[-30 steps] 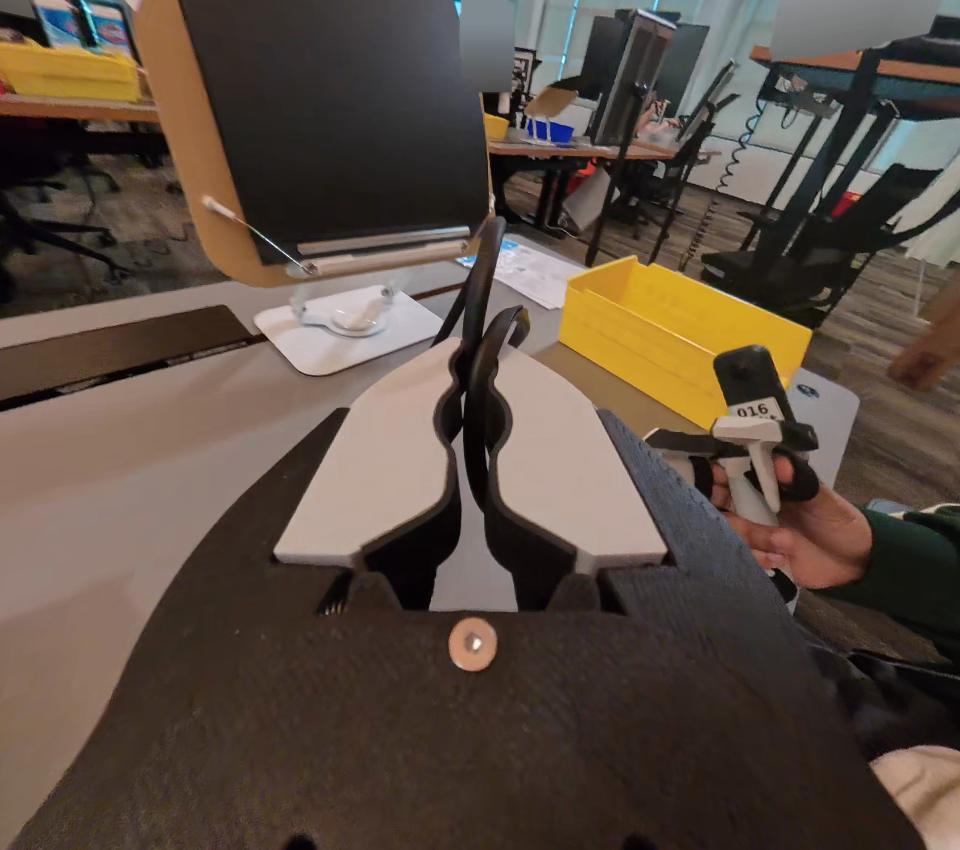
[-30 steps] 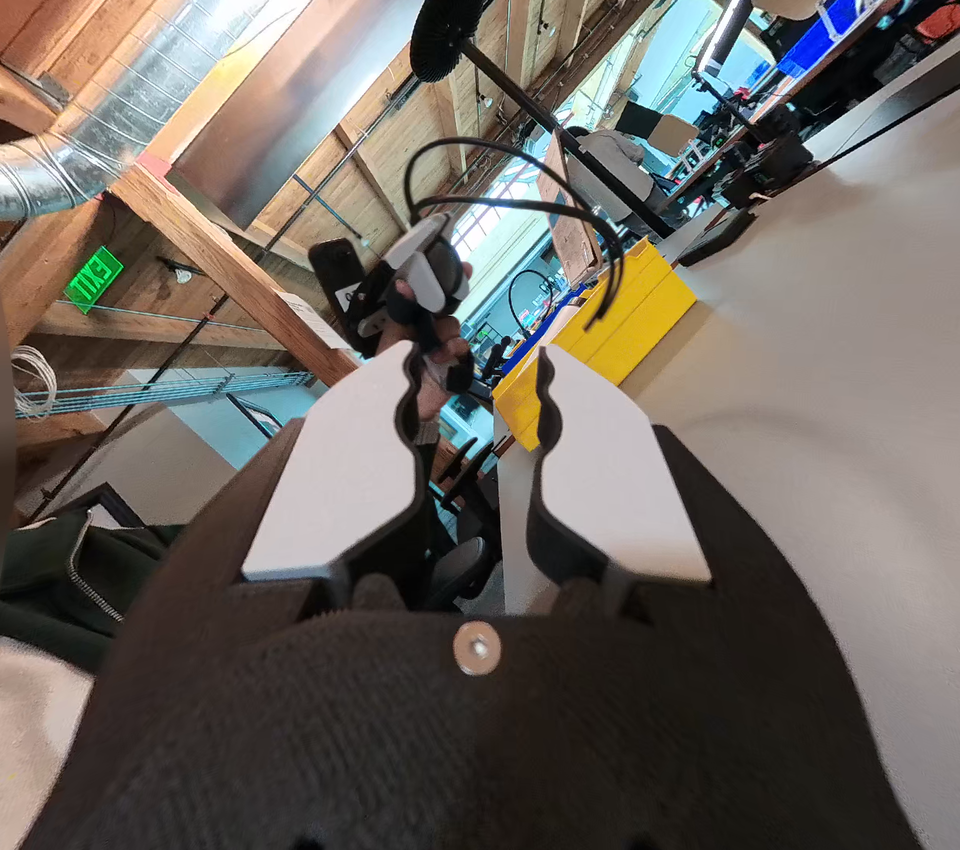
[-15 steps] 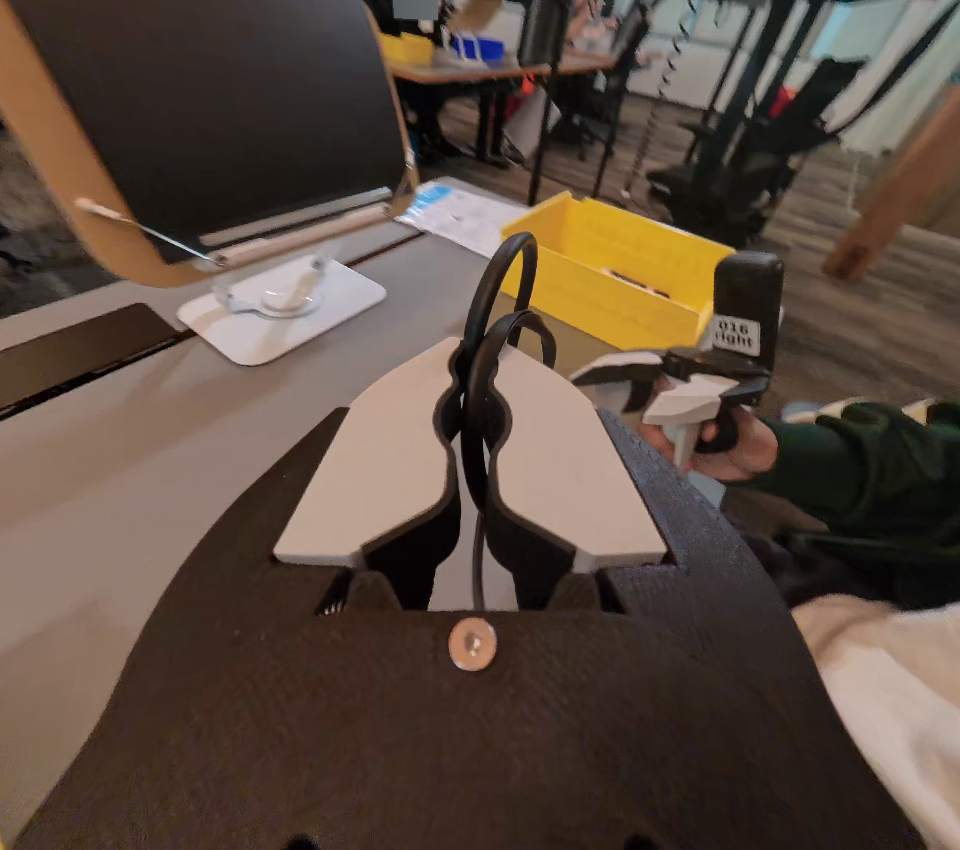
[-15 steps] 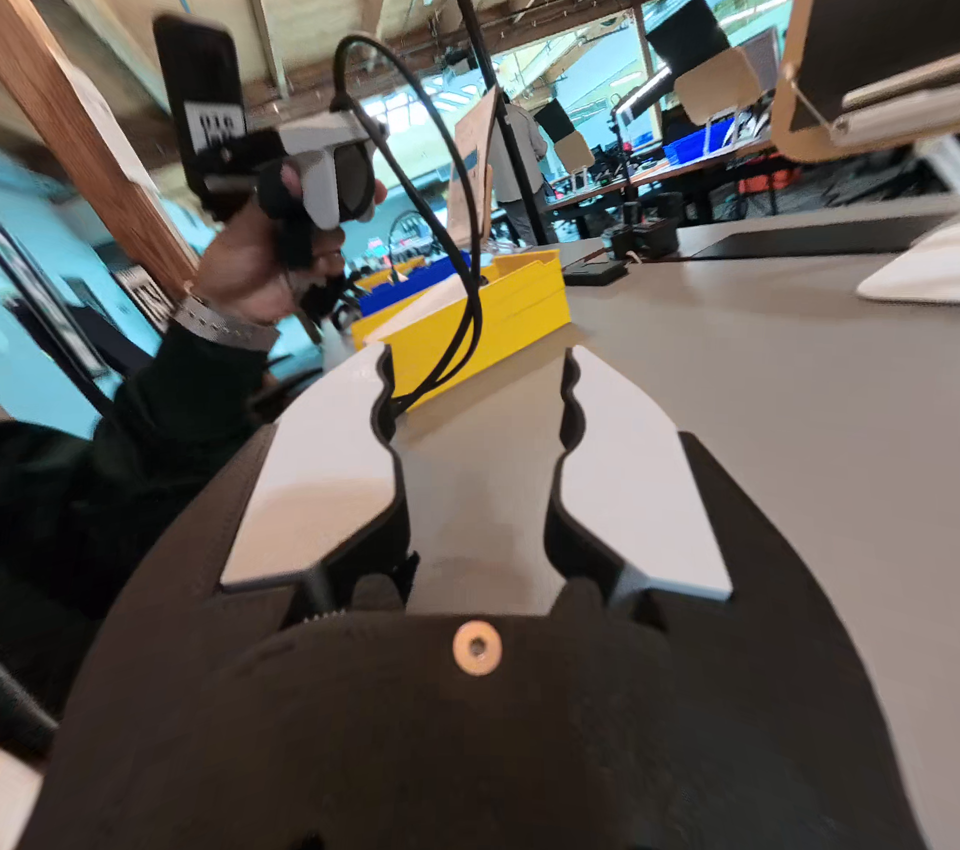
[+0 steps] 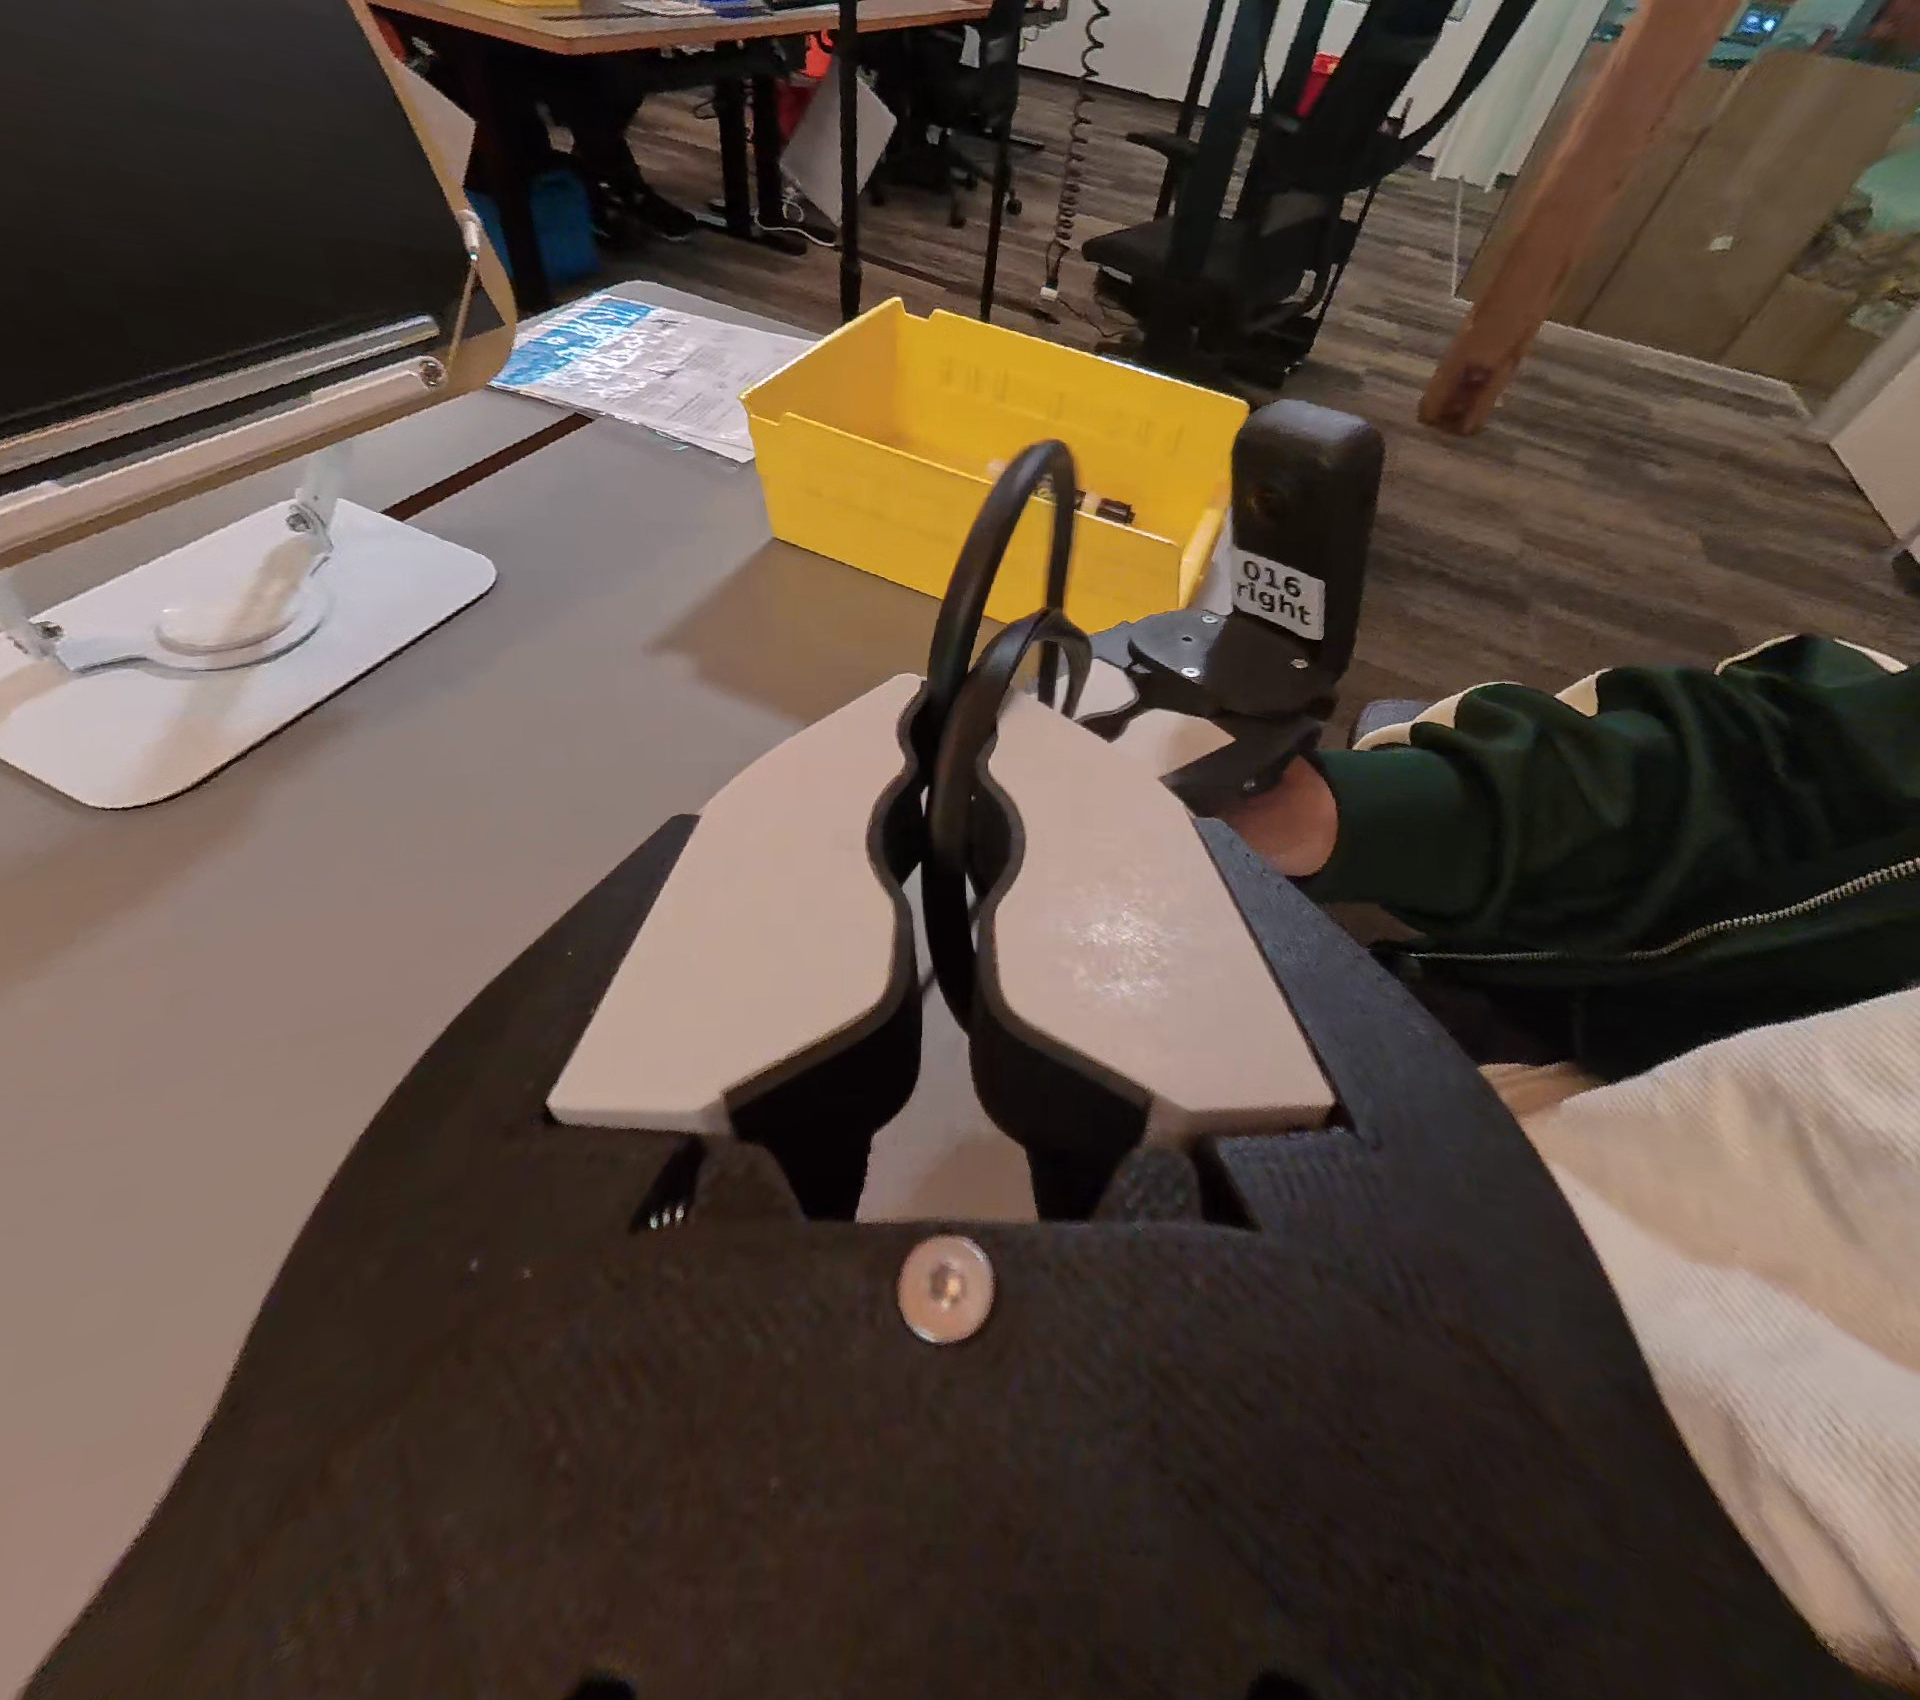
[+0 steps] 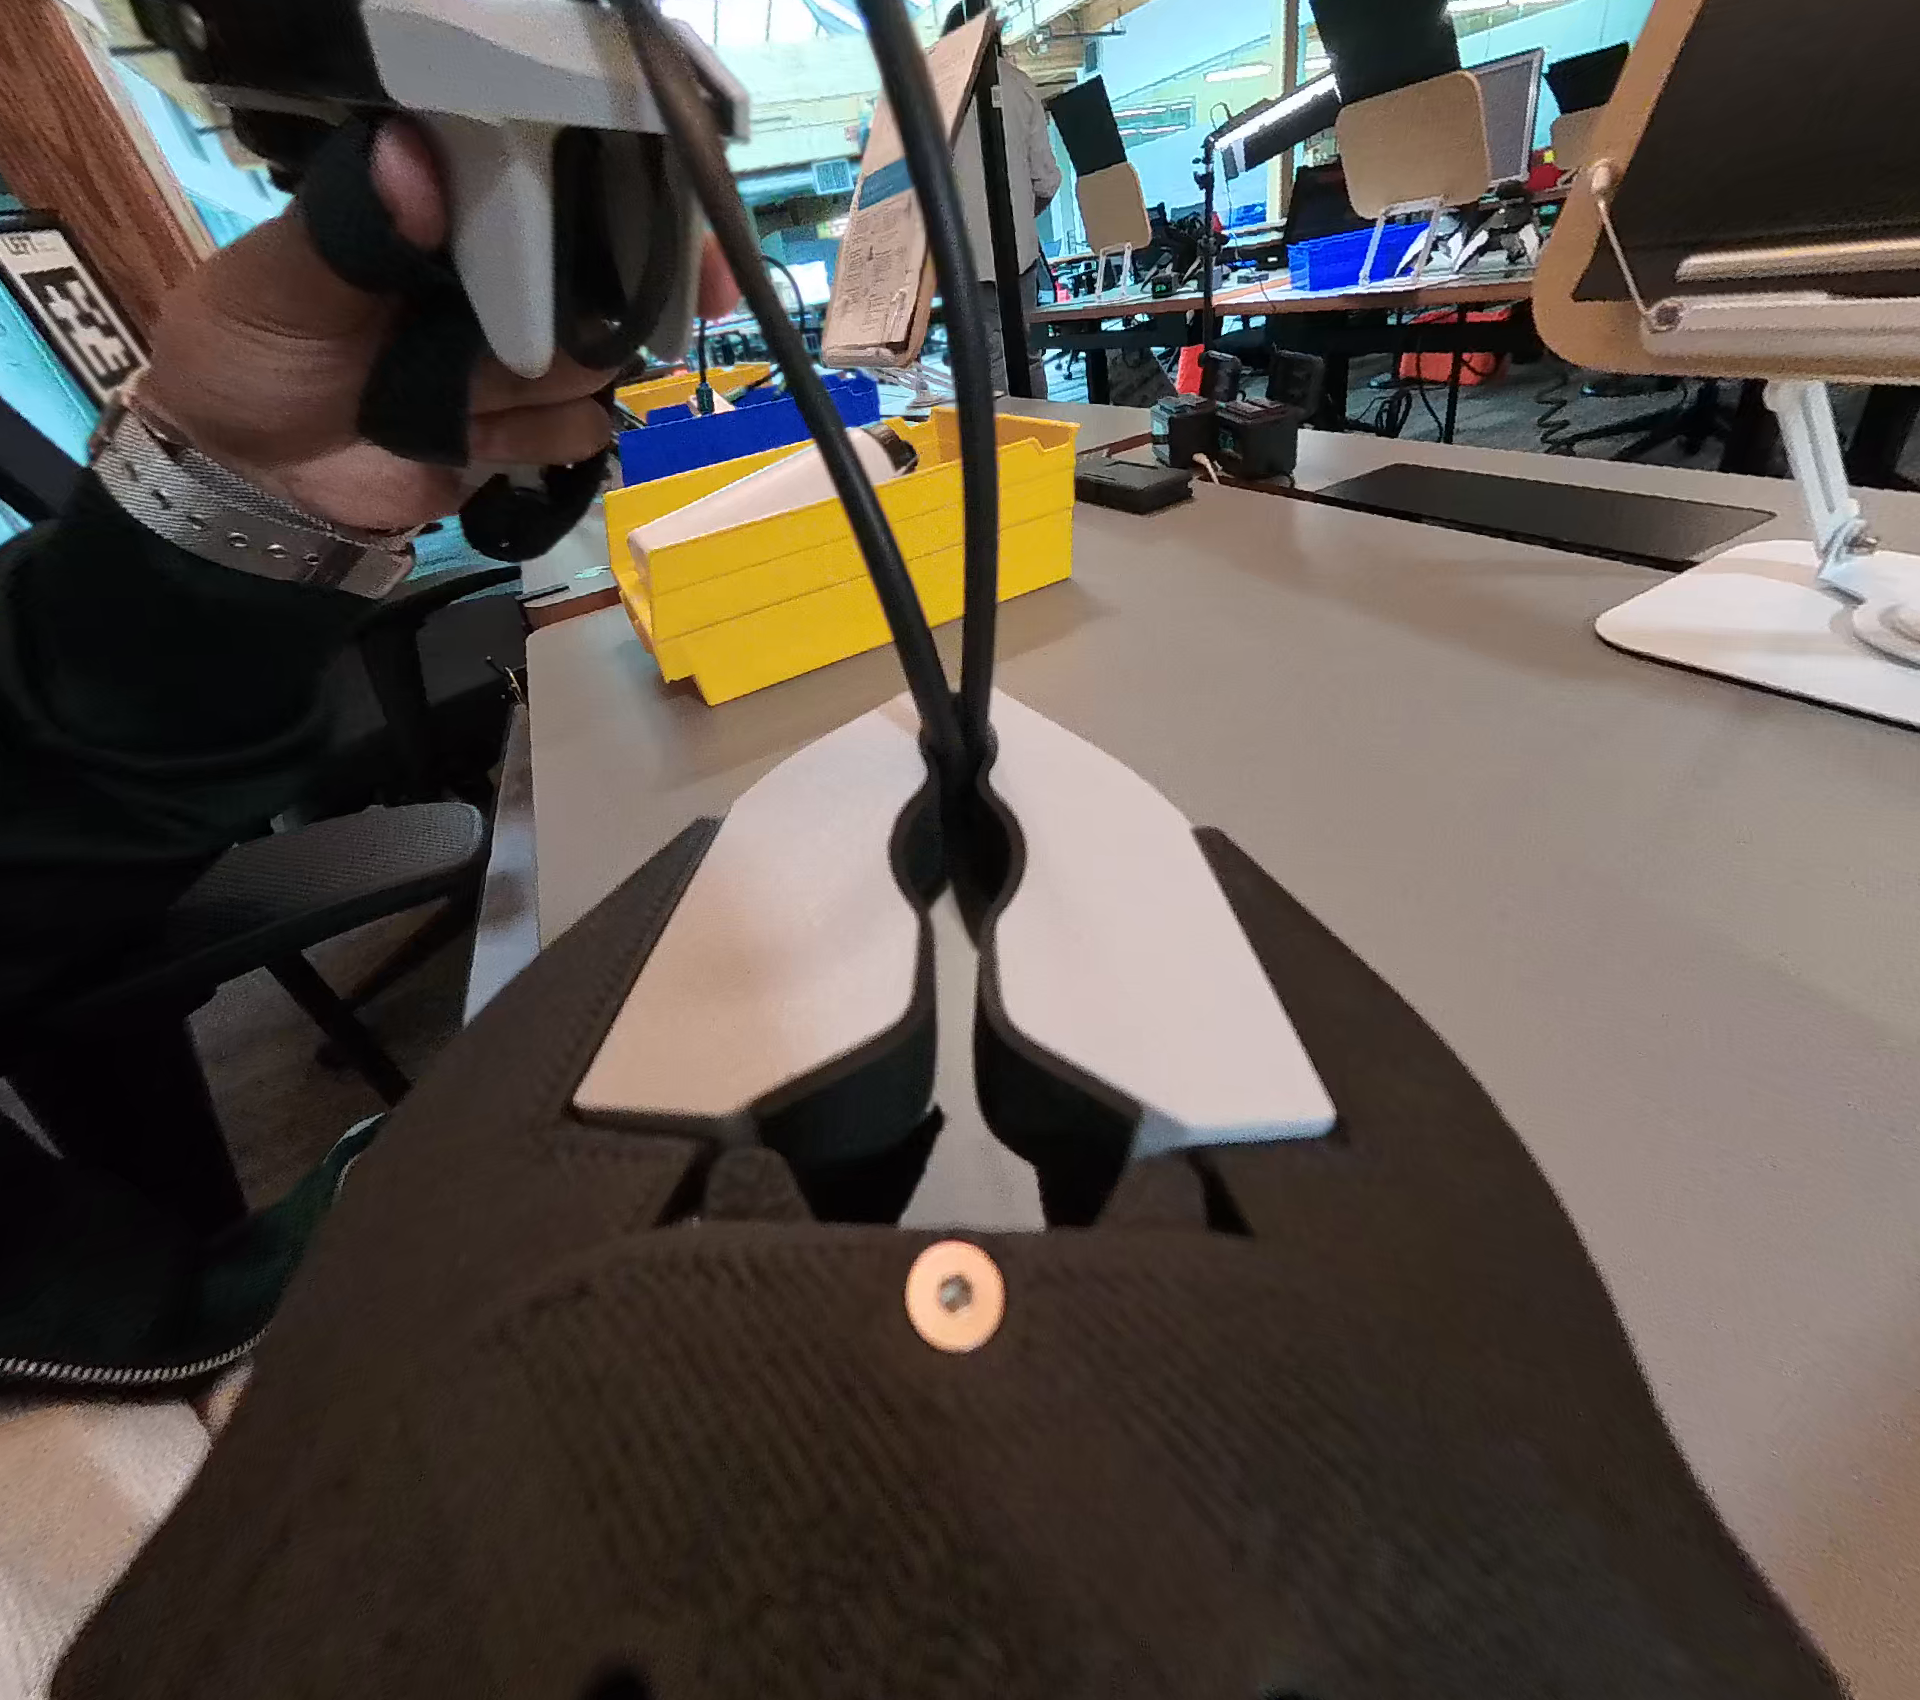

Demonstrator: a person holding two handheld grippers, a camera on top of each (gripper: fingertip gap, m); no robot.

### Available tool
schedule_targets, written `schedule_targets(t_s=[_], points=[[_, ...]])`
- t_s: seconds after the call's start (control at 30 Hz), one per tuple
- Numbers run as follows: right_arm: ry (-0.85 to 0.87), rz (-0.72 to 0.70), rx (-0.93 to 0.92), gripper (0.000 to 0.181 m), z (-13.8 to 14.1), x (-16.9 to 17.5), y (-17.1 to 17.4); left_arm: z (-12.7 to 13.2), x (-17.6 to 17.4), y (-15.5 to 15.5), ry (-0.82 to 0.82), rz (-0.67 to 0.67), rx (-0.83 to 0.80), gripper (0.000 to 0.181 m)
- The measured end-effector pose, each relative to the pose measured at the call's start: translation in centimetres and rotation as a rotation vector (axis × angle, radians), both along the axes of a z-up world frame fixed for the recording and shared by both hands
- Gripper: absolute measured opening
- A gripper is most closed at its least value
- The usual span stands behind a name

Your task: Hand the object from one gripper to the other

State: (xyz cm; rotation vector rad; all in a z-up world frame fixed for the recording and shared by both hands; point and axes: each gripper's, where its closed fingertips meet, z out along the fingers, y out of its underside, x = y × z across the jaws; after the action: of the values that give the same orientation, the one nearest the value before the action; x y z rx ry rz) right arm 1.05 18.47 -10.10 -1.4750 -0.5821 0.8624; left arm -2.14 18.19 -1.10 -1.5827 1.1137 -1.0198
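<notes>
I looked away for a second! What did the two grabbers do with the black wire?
The right gripper swung in from the side and pinched shut on the black cable; before, it was open and empty. The left gripper kept its grip on the cable. The yellow bin stayed put.

Left gripper (image 5: 951, 746) and right gripper (image 6: 956, 767): black textured bodies, pale grey wavy-edged finger plates with black inner pads, one silver screw (image 5: 943, 1289) centred behind the jaws. Each carries a white label on a black upright block. Dark green zippered sleeve (image 5: 1621, 829); grey woven wristband (image 6: 223, 507); cream corduroy trousers (image 5: 1745, 1276).
</notes>
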Motion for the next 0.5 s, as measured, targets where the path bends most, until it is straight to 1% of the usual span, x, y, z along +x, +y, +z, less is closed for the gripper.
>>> schedule_targets(t_s=[0.2, 0.37, 0.4, 0.43, 0.5], points=[[-0.005, 0.037, 0.039, 0.000, 0.6, -0.7, -0.8, 0.5, -1.3, 1.4, -0.044, 0.046, -0.021, 0.003], [-0.008, 0.056, 0.057, 0.000, 1.0, -1.1, -1.3, -0.1, -2.0, 2.6, -0.052, 0.076, -0.042, 0.003], [-0.007, 0.055, 0.056, 0.000, 1.0, -1.1, -1.3, -0.2, -2.1, 2.9, -0.056, 0.090, -0.044, 0.005], [-0.006, 0.054, 0.052, 0.000, 1.0, -1.0, -1.2, -0.3, -2.2, 3.3, -0.060, 0.112, -0.049, 0.013], [0.001, 0.047, 0.037, 0.000, 0.9, -0.8, -1.0, -0.8, -2.6, 4.5, -0.056, 0.170, -0.064, 0.043]])
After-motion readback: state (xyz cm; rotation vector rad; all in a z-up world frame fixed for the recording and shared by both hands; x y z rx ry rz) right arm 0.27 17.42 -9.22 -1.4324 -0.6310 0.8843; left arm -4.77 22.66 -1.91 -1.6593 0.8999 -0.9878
